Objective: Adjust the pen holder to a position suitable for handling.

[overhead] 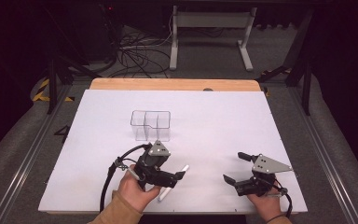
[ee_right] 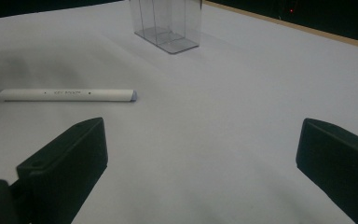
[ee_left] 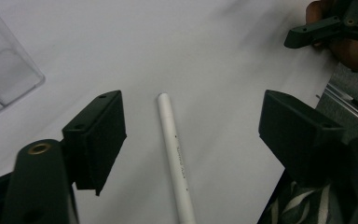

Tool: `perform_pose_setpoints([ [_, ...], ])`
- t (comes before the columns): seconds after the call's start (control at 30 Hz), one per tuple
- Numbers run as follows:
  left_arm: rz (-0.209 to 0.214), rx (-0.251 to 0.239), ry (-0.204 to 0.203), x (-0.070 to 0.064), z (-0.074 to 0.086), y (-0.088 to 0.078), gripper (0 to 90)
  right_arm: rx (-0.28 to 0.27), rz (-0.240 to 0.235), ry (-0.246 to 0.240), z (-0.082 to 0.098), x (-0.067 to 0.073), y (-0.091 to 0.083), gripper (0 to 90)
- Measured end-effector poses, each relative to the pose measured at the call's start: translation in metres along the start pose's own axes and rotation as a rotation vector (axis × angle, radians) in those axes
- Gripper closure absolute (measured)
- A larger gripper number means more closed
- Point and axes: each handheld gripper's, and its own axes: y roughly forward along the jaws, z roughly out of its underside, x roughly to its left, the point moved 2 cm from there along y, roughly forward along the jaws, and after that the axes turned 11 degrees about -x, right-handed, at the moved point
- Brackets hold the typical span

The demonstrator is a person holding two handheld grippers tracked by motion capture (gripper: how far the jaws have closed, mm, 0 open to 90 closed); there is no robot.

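Observation:
A white pen (ee_left: 175, 154) lies flat on the white sheet between the jaws of my left gripper (ee_left: 193, 114), with a gap on each side, so the pads do not touch it. From above, my left gripper (overhead: 179, 179) hovers over the pen (overhead: 183, 168) near the front edge and stands open. To its right, my right gripper (overhead: 235, 167) stands open with nothing between its jaws. In the right gripper view the pen (ee_right: 67, 94) lies well ahead of that gripper (ee_right: 205, 140) and to the left.
A clear plastic organizer (overhead: 151, 125) with several compartments stands upright at the middle of the white sheet (overhead: 223, 112). A wooden table edge (overhead: 175, 84) runs along the far side. Cables and a desk frame (overhead: 212, 32) lie on the floor beyond.

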Motion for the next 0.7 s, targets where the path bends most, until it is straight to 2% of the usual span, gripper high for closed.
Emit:
perform_pose_setpoints([
  [0.1,-0.006,0.034,-0.018,0.001,0.001,0.005,29.6,0.0,0.002,0.001,0.0,0.0,0.0,2.5],
  [0.27,0.02,0.086,-0.039,0.001,0.002,0.012,35.4,-0.001,0.001,0.001,0.0,0.0,0.0,2.5],
  [0.3,0.017,0.126,-0.036,0.001,0.002,0.017,39.0,0.001,-0.001,0.0,0.0,0.0,0.0,2.5],
  [0.37,0.014,0.155,-0.041,0.001,0.003,0.022,40.5,0.001,-0.003,0.001,0.0,0.0,0.0,2.5],
  [0.5,0.005,0.191,-0.046,0.0,0.004,0.029,43.4,0.001,-0.003,0.001,0.0,0.0,0.0,2.5],
  [0.6,-0.023,0.232,-0.04,0.001,0.006,0.037,44.8,0.001,-0.001,0.002,0.0,0.0,0.0,2.5],
  [0.7,-0.029,0.253,-0.044,0.001,0.008,0.042,45.4,0.002,-0.003,0.0,0.0,0.0,0.0,2.5],
])
